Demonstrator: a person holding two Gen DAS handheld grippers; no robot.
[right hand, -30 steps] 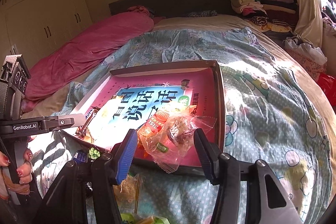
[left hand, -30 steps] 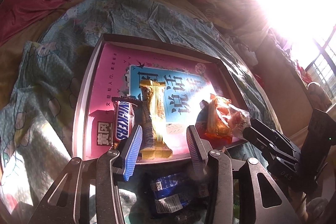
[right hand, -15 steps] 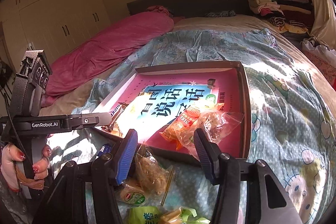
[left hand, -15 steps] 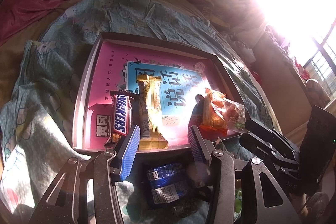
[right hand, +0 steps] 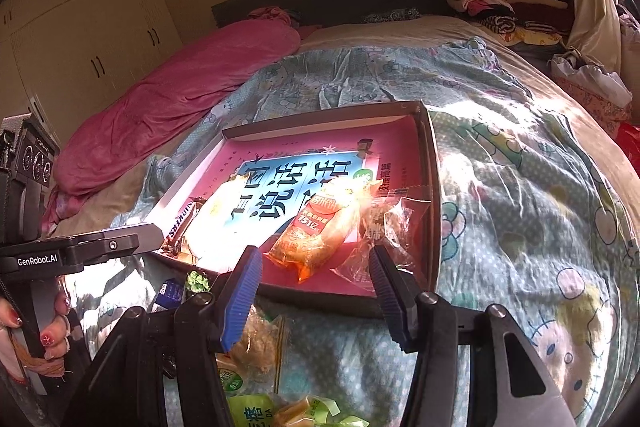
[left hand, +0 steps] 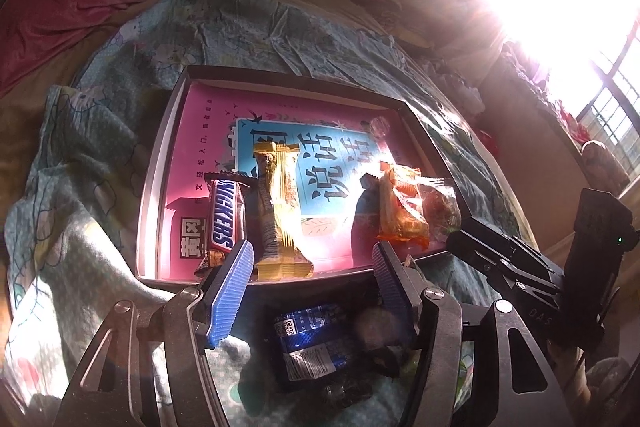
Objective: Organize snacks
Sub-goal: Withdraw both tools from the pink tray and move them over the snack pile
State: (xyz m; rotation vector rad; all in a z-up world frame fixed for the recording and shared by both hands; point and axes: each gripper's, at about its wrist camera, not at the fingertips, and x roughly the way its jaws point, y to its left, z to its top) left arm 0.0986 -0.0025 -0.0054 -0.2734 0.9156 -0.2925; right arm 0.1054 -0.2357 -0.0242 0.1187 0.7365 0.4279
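A shallow box tray [left hand: 160,163] with a pink printed floor lies on the bed. Inside it are a Snickers bar [left hand: 222,223], a gold-wrapped bar [left hand: 280,203], an orange packet [left hand: 400,207] and a clear packet [left hand: 442,205]. My left gripper [left hand: 312,259] hovers at the tray's near rim. Its jaws are opening, nothing is between them, and the gold bar lies just beyond. My right gripper [right hand: 316,263] stands open at the near rim [right hand: 434,187], close to the orange packet [right hand: 320,231] and clear packet [right hand: 384,235], touching neither.
Loose snacks lie on the patterned bedspread in front of the tray: a blue packet [left hand: 308,339], a clear bag of pastries [right hand: 256,343] and green packs [right hand: 256,411]. A pink quilt [right hand: 172,99] lies at the far left. A hand [right hand: 52,327] holds the left gripper's handle.
The left jaws have spread wider and drawn back a little from the gold bar. The right gripper has pulled back from the orange and clear packets, which lay between its fingers before.
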